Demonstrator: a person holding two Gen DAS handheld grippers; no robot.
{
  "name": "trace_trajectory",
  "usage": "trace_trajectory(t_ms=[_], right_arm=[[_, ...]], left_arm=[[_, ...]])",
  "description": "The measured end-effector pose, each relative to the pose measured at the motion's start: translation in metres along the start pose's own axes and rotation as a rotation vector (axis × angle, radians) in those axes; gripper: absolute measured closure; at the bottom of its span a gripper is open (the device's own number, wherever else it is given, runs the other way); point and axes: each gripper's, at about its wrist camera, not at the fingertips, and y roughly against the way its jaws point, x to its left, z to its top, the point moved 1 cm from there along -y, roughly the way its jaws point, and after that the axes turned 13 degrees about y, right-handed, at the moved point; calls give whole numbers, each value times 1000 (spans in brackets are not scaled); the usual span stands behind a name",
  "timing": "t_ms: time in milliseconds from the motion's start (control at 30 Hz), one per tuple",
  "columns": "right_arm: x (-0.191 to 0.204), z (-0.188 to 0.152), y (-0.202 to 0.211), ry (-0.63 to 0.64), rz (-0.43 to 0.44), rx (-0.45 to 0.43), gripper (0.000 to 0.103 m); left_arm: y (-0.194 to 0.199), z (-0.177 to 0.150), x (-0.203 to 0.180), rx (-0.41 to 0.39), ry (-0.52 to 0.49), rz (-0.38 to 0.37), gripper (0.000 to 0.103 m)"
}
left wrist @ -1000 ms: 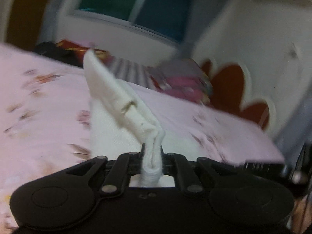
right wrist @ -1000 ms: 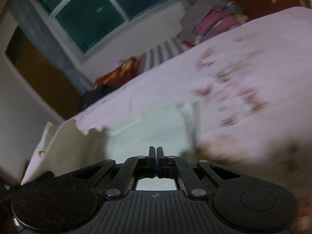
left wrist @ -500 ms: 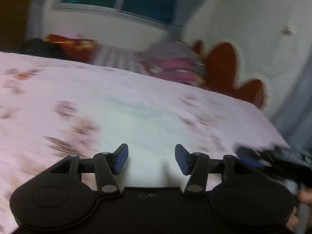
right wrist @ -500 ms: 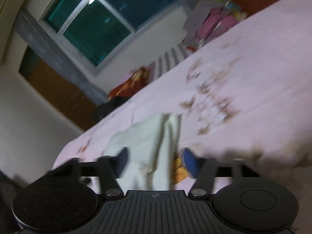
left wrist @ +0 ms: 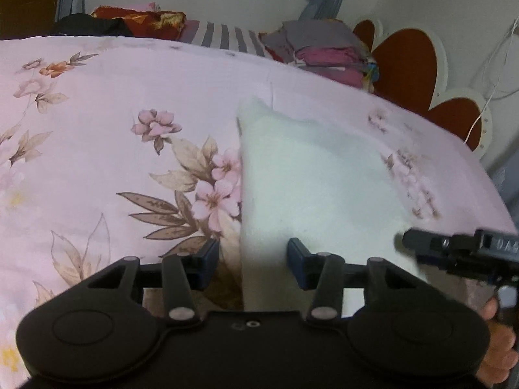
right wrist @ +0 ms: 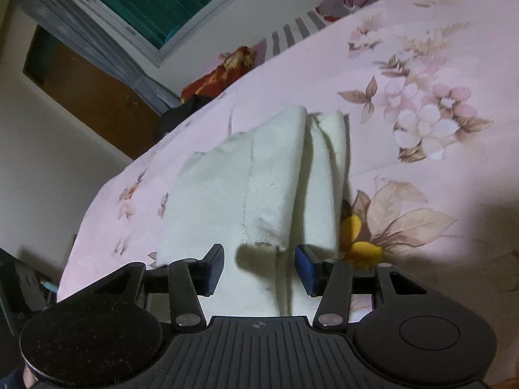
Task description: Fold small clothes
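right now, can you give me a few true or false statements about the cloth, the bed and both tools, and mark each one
1. The white cloth lies on a pink floral bedsheet. True.
2. The left tool is clamped on the cloth. False: its jaws stand apart, with the cloth's left edge under the gap.
3. The right tool is open. True.
4. The cloth lies perfectly flat in one layer. False: in the right wrist view, folds bunch up along its right side.
5. A stack of folded clothes sits past the sheet's far edge. True.
6. The bedsheet is plain blue. False: pink, with flowers.
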Motion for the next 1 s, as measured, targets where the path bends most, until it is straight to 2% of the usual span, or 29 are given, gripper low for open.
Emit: trace_trajectory(t_ms=[133, 200, 267, 300, 367, 433, 500, 567, 633, 700, 800, 900, 1000], right_arm=[[8, 5, -10, 4, -17, 3, 54], [11, 6, -21, 17, -58, 30, 66], [12, 6, -26, 5, -73, 38, 80], [13, 7, -27, 4, -69, 39, 84], [16, 7, -30, 18, -72, 38, 89], [19, 8, -30, 40, -79, 37, 90], [22, 11, -24, 58, -83, 38, 91], [22, 16, -3, 47, -66, 5, 92], [14, 17, 14, 30, -65, 1, 92], [1, 13, 9, 9, -88, 49, 92], [-10, 8, -1, -22, -77, 66, 92], [-9, 9, 0, -1, -77, 71, 92], [-12, 8, -7, 7, -75, 89, 92]], left_arm=[[-3, 0, 1, 12, -10, -7, 54], [1, 2, 2, 3, -9, -12, 56], [13, 5, 0, -74, -28, -42, 58], [16, 5, -1, -96, -39, -58, 59], [14, 6, -3, -87, -77, -93, 62], [12, 6, -7, -66, -108, -119, 74], [16, 7, -13, -63, -124, -139, 74], [27, 7, -22, -53, -129, -195, 74], [27, 1, -38, -32, -207, -176, 74], [17, -6, -50, -11, -257, -137, 74], [10, -11, -53, 27, -249, -134, 74], [5, -19, -48, 56, -257, -117, 74], [-3, -26, -39, 80, -218, -116, 74]])
